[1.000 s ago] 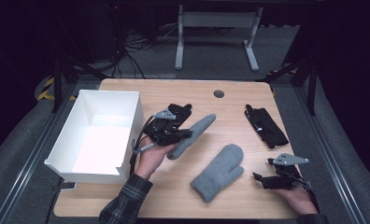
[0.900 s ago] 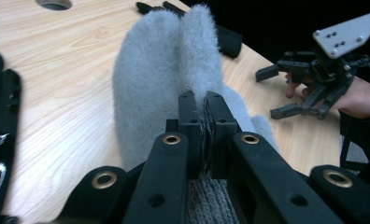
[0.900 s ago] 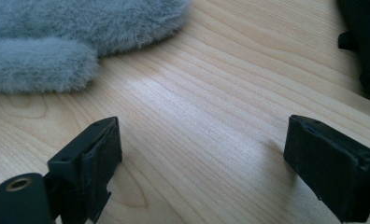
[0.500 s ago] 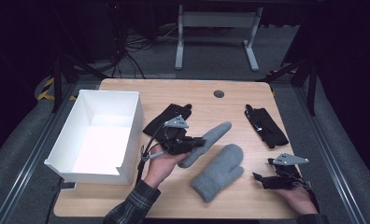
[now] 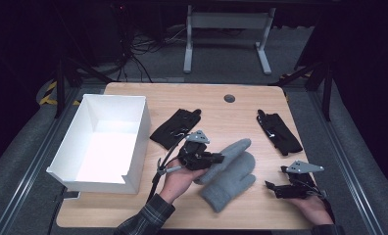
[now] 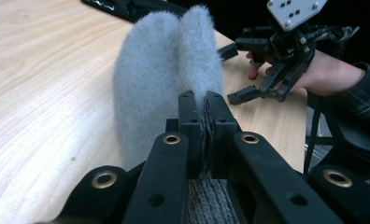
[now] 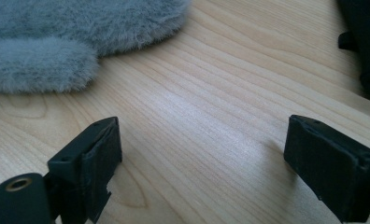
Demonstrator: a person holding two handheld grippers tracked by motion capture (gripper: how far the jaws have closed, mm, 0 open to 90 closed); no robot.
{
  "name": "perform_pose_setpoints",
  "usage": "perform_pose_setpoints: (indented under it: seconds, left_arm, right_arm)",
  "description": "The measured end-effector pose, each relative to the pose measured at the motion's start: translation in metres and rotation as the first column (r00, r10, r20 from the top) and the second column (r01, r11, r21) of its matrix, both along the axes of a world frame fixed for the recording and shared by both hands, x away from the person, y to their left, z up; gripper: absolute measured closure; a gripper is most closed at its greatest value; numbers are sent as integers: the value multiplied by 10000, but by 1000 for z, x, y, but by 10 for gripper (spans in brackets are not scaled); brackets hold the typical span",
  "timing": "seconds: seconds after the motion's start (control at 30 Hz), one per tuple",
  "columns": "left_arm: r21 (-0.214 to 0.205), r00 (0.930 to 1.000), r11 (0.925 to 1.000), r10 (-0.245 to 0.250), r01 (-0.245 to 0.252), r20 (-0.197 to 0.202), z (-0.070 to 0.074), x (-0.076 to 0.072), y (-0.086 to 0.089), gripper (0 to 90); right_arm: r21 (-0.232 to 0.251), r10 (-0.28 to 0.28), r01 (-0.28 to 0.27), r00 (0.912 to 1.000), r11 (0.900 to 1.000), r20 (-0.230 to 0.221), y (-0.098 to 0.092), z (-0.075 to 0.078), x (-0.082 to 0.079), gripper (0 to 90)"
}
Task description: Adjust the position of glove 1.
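Observation:
My left gripper (image 5: 217,159) is shut on the knitted cuff of a grey fluffy mitten (image 5: 235,148), which hangs out to the right and overlaps a second grey mitten (image 5: 229,185) lying flat on the table. In the left gripper view the jaws pinch the cuff together at my left gripper (image 6: 202,100), and the held mitten (image 6: 164,79) stretches away from them. My right gripper (image 5: 273,188) rests near the front right edge, open with nothing between its fingers; the flat mitten (image 7: 80,32) lies just beyond my right gripper (image 7: 202,154).
A white open box (image 5: 139,142) stands at the table's left. One black glove (image 5: 175,128) lies beside the box, another black glove (image 5: 280,132) at the right. The wooden table (image 5: 221,117) has a round grommet hole (image 5: 229,98) at the back.
My left gripper has carried the grey mitten rightward and nearer, so it now overlaps the flat mitten. The right gripper has stayed put.

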State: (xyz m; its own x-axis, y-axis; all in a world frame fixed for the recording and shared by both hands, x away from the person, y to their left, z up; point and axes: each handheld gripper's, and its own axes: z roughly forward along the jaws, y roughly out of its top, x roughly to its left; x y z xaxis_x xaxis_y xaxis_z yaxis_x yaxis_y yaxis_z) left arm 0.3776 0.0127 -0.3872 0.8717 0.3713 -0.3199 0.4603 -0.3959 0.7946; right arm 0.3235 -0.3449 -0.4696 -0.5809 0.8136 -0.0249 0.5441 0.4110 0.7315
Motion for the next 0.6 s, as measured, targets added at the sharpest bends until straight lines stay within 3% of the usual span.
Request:
perform_pose_setpoints:
  seconds: [0.23, 0.6]
  left_arm:
    - [305, 9999, 9994, -147, 148, -39, -8, -6, -12, 877]
    - [843, 9955, 9923, -882, 909, -357, -22, -19, -32, 868]
  right_arm:
    - [-4, -1, 1, 10000, 10000, 1, 0, 0, 0, 115]
    - [-3, -2, 2, 10000, 10000, 0, 0, 0, 0, 115]
